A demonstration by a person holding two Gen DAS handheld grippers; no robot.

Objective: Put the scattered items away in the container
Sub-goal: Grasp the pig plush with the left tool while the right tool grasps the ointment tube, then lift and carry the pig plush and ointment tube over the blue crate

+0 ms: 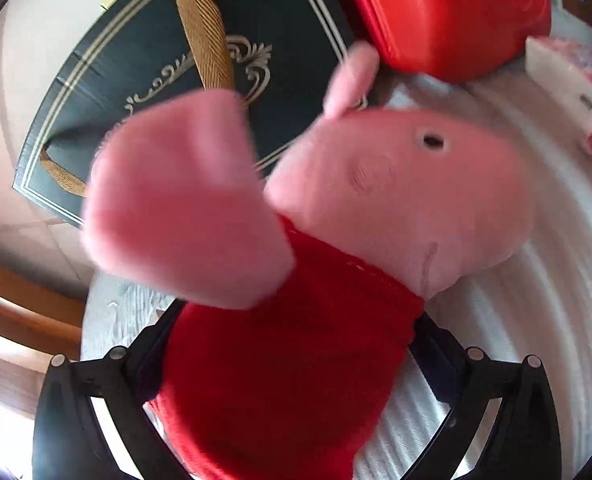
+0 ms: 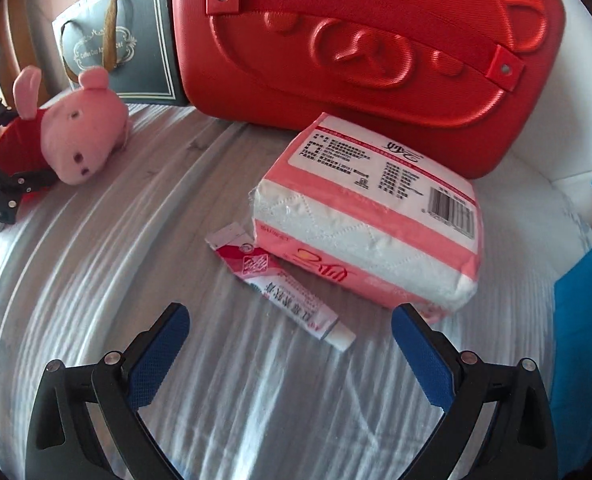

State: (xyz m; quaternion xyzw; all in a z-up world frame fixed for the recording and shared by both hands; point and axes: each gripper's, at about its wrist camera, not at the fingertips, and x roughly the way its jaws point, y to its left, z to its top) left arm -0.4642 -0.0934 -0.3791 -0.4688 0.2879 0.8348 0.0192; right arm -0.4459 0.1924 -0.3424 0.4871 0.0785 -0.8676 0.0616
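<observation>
I'm gripping the plush pig (image 1: pixel 375 208) w/ my left gripper (image 1: pixel 292 360), jaws pressing into its red body from both sides, head & ears poking out fwd. It's sitting just over the striped cloth (image 2: pixel 96 280), left of the other stuff. My right gripper (image 2: pixel 290 344) is hanging wide apart, holding nothing, fingers framing the ointment tube (image 2: pixel 284 284) that's lying touching the tissue pack (image 2: pixel 375 216).

Container's prob the dark gift bag (image 1: pixel 144 92) w/ gold ribbon handles, standing just beside the red case (image 2: pixel 355 48) — can't tell for sure which is meant, case looks closed. To do this step well I'm thinking: keep squeeze on the soft body firm, since plush compresses & can slip; lift clear of the cloth, bring pig above the bag's opening, don't snag the ears on the handles, let go only once it's over the mouth.

Left wrist view is showing the clamp on the pig close up + bag face, but blurry, & no tube. Right wrist view is showing the whole layout: tube, tissue pack, full case front, pig's snout, plus something blue at right edge — can't ID it.
</observation>
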